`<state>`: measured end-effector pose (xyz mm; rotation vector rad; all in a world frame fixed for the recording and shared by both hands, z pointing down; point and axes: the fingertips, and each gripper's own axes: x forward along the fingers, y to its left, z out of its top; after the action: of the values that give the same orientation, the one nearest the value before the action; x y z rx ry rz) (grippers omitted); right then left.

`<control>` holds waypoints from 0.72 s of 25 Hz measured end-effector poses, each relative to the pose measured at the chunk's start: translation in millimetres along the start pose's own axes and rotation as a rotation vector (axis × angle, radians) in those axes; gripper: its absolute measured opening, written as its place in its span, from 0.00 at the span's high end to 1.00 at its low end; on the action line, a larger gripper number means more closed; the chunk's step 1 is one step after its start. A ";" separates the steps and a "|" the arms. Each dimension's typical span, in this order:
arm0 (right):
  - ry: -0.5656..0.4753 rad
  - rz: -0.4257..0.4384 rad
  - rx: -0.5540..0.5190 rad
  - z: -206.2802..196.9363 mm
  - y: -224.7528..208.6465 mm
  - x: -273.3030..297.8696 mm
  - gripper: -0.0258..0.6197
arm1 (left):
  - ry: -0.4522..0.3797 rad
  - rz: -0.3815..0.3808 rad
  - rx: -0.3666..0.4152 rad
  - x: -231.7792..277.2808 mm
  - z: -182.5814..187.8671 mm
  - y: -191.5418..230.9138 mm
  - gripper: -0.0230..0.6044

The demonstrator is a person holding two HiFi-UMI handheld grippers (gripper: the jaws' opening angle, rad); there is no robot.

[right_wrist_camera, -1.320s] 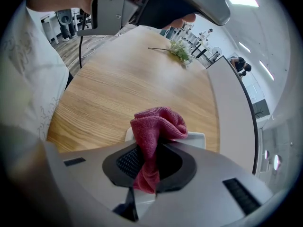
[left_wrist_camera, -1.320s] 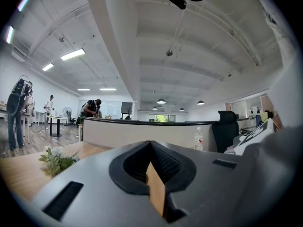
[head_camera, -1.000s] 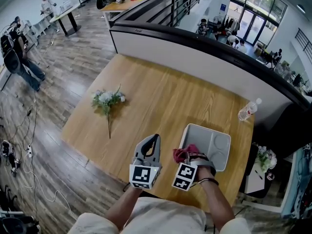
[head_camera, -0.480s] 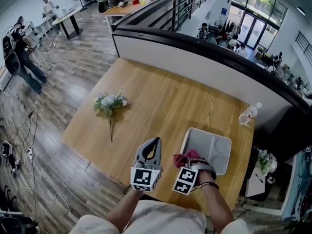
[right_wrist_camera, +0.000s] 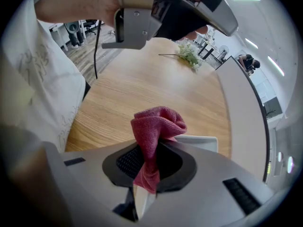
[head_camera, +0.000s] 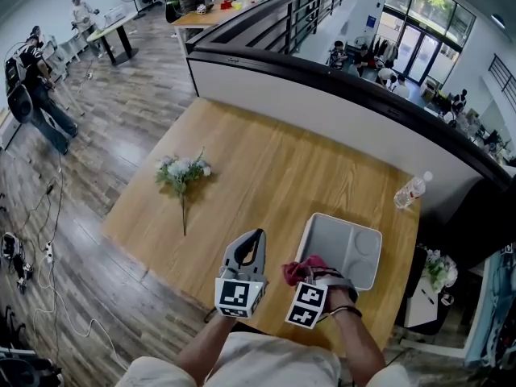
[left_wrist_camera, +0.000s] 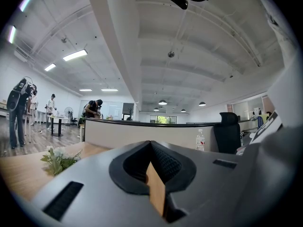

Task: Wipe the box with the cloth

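The far left is an open hall with a plank floor (head_camera: 105, 127), where people stand at desks; the left gripper view shows its white ceiling with strip lights (left_wrist_camera: 75, 55). A light wooden table (head_camera: 266, 168) fills the middle, backed by a white low wall with a dark rail (head_camera: 322, 95). A flower sprig (head_camera: 181, 170) lies on the table's left part. Near the front edge, the left gripper (head_camera: 256, 237) has its jaws together with nothing between them. Just beside it, the right gripper (head_camera: 317, 274) is clamped on a red cloth (head_camera: 301, 269) bunched at the near left edge of the grey compartment box (head_camera: 343, 228); contact cannot be told. A water bottle (head_camera: 409, 185) stands at the far right corner.
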<state>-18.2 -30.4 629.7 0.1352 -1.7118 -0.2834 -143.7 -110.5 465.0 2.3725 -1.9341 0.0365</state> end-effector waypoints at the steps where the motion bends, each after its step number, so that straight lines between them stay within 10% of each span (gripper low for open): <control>1: -0.017 0.040 0.006 3.2 8.0 -0.1 0.85 | -0.003 0.002 -0.001 0.2 0.6 0.6 0.94; 18: -0.079 0.147 0.026 12.1 53.1 16.2 0.85 | 0.008 0.020 0.005 -4.1 -0.9 5.2 0.94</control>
<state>-28.9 18.1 657.5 0.0178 -1.7939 -0.1593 -149.6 -107.4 465.9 2.3527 -1.9561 0.0528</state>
